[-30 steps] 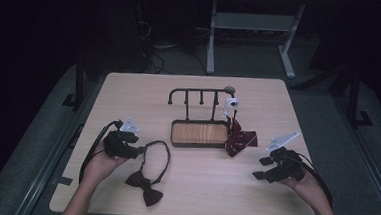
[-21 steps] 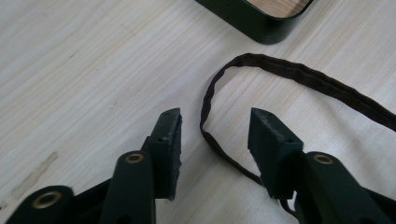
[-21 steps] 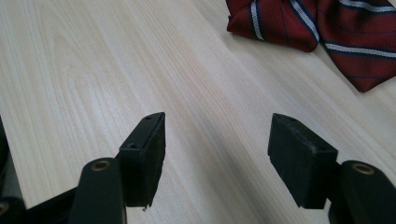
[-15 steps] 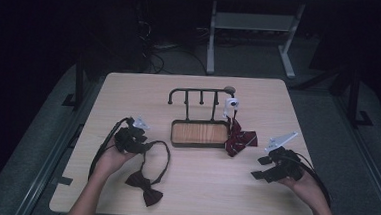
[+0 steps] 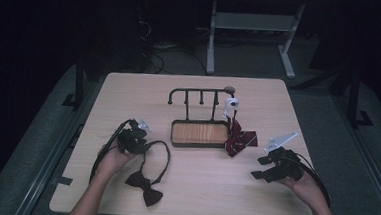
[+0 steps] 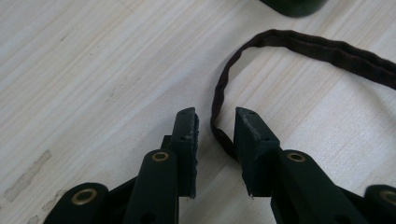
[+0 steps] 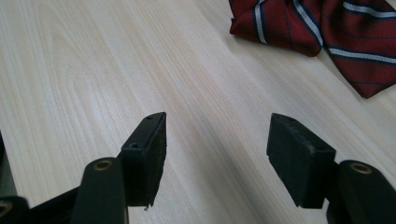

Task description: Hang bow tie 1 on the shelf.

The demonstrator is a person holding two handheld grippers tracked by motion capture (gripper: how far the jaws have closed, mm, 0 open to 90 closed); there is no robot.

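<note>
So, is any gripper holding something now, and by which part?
Nothing is gripped yet. The left gripper has been closing around the dark bow tie's strap, pads not yet pressing. The right gripper is open over bare table.

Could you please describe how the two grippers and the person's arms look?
Both grippers are black. The left gripper has two blocky jaws with brass-coloured rivets at the joints; the right gripper is built the same. A grey three-cornered plate sits on top of the right one, and a black cable trails from each. The forearms are bare, without sleeves.
</note>
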